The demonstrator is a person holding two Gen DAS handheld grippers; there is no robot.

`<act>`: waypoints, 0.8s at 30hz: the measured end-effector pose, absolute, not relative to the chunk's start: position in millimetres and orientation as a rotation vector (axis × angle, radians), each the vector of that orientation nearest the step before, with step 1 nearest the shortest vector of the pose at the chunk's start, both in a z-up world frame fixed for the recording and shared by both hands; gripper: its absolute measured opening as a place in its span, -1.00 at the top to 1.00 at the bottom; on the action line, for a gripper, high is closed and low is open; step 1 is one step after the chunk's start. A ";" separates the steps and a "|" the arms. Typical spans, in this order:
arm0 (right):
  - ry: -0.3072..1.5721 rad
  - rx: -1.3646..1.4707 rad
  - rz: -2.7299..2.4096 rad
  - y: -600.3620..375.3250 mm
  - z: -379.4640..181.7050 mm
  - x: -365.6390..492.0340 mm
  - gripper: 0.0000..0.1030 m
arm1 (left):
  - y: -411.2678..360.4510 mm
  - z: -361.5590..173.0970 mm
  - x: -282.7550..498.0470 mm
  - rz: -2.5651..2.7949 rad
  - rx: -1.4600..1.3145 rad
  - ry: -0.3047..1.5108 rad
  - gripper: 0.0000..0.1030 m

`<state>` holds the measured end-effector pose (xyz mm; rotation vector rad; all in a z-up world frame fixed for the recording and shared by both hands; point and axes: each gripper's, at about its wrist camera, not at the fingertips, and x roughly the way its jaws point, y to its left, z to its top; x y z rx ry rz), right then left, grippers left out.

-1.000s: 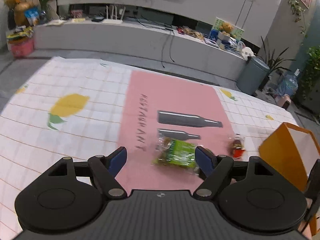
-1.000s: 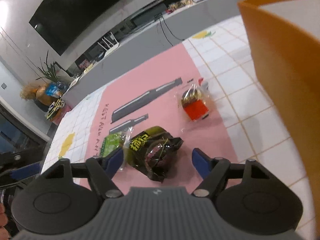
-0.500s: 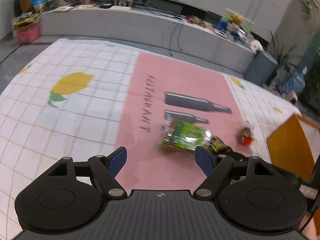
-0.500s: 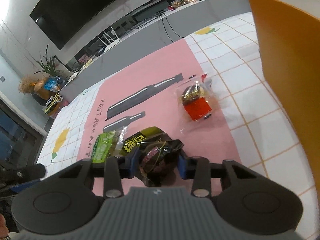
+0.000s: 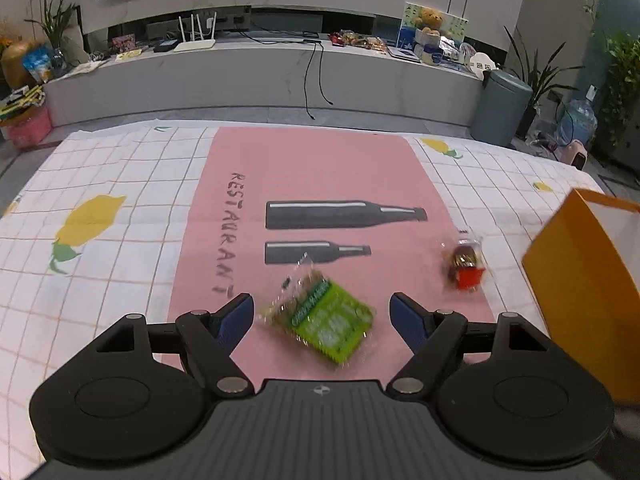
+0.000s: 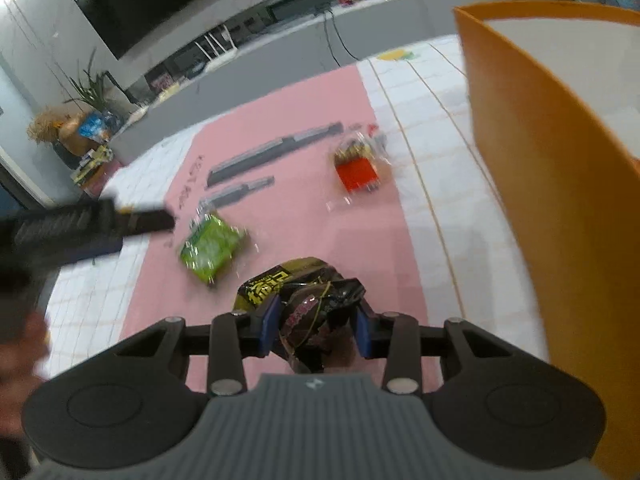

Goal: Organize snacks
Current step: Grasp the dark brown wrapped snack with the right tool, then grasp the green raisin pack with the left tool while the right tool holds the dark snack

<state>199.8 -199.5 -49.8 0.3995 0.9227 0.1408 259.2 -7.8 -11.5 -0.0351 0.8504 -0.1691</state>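
Your right gripper is clamped on the black snack packet, which a second ago lay loose between widely spread blue pads; the packet now sits crumpled at the lower centre of the right wrist view and seems raised off the pink placemat. The orange paper bag fills the right side of that view and looms larger than before.

Your left gripper has its jaws wide apart, unchanged over the last second, with nothing pressed between the pads. The green snack packet lies flat on the placemat at the lower centre of the left wrist view, framed between the two pads but touching neither; earlier it sat closer to the right pad and the black packet lay beside it.

The red-and-clear snack packet rests on the placemat's right edge, at centre right of the left view, well apart from the green one and near the orange bag. In the right wrist view your left gripper appears blurred at the left edge, above the checked lemon-print tablecloth.
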 end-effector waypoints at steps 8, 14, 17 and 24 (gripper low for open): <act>0.990 0.477 0.091 -210.1 -52.4 166.1 0.28 | -22.5 -45.5 294.3 -0.149 0.010 0.926 -0.77; 0.987 0.390 0.116 -192.9 -47.7 158.0 0.27 | -14.8 -59.1 309.4 -0.015 -0.164 0.993 -0.83; 0.956 0.307 0.110 -179.3 -41.6 154.1 0.27 | -9.9 -63.3 311.0 0.025 -0.251 1.030 -0.84; 0.957 0.307 0.119 -166.7 -41.4 153.3 0.27 | -26.8 -65.0 308.0 0.094 -0.169 1.041 -0.83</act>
